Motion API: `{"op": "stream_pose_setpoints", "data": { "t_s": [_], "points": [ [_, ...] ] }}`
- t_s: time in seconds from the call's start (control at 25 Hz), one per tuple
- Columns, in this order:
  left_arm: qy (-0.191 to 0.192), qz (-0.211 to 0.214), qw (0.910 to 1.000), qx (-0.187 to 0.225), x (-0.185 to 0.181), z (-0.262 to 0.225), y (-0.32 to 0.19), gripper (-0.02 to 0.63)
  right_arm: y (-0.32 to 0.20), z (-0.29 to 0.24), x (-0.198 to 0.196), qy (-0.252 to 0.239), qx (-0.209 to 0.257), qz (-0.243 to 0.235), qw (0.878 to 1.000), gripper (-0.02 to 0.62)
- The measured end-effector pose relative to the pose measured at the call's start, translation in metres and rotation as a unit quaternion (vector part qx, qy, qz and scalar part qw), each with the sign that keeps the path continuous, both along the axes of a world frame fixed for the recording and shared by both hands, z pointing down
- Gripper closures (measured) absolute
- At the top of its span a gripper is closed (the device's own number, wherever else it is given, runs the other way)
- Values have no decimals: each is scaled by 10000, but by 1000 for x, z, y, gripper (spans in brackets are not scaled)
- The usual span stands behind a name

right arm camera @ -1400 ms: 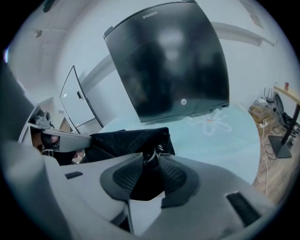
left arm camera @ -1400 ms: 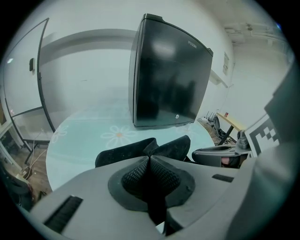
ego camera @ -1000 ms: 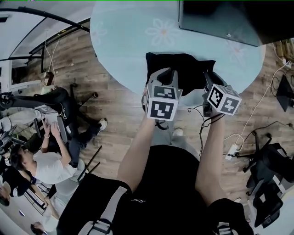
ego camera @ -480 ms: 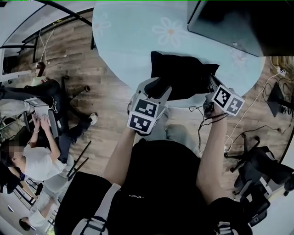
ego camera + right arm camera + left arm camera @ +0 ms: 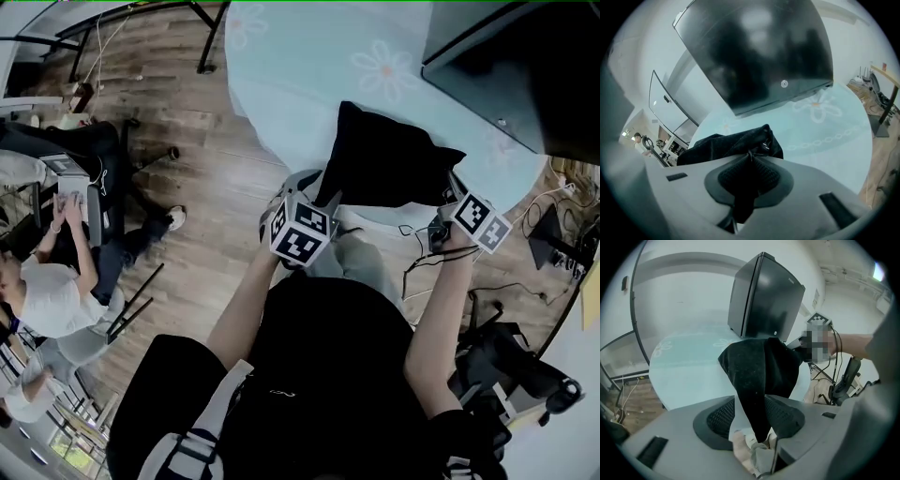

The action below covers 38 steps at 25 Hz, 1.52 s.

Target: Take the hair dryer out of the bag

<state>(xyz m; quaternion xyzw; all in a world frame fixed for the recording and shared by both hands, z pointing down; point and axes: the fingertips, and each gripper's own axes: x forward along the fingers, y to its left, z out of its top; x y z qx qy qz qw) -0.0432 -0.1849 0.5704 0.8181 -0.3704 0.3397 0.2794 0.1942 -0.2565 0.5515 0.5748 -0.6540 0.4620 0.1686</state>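
Left tool (image 5: 317, 194) sits at the 7 o'clock corner of the black soft cloth bag (image 5: 389, 161), and its jaws are opening. A hanging fold of the bag runs down between them, but there is clear space on either side of it, so the pads no longer press on the cloth. The right tool (image 5: 448, 202) is at the bag's 4 o'clock corner. Its jaws are closing and already pinch a thin bunch of black cloth near the bag's gathered top.

The bag lies slumped on the pale blue round bench (image 5: 300, 84) with flower prints, right at the edge nearest the person. No hair dryer shows in any view; I judge it is inside the bag, not yet out.

The risks lie in that one narrow pinch. With the left side let go, the dryer's weight could drag the cloth out of the right tool if the bag is lifted. So near the edge, the bag could also slide off the bench. A left regrasp that catches both layers would hold the mouth closed.
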Motion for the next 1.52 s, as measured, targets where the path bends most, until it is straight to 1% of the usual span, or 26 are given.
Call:
{"op": "stream_pose_setpoints", "data": {
  "t_s": [0.08,0.24,0.36,0.44,0.56,0.68,0.92,1.16,1.4,1.52],
  "points": [
    [-54,-65,10000,-5,-1,7,-2,396,-1,-4,-2,54,49,-41,10000,565],
    [-151,-270,9995,-9,-3,14,-6,470,1,-11,-5,106,123,-136,9998,565],
    [-253,-438,9986,125,-7,12,-14,542,-4,-17,-9,126,197,-251,9994,567],
    [-306,-533,9978,235,-11,9,-19,560,-8,-20,-11,138,243,-333,9991,568],
    [-358,-756,9959,354,-22,6,-25,572,-14,-24,-17,163,307,-475,9983,568],
    [-401,-1108,9918,489,-32,0,-37,575,-24,-30,-19,131,427,-622,9971,569],
    [-517,-1644,9819,788,-53,-13,-60,577,-39,-39,-7,-124,596,-618,9962,569],
    [-670,-1858,9758,940,-67,-19,-82,577,-53,-48,3,-377,690,-641,9948,569],
    [-743,-2075,9690,1118,-73,-24,-107,578,-49,-63,15,-573,833,-771,9919,571],
    [-788,-2067,9678,1199,-71,-26,-121,578,-47,-67,32,-704,900,-583,9917,571]
  ]
}}
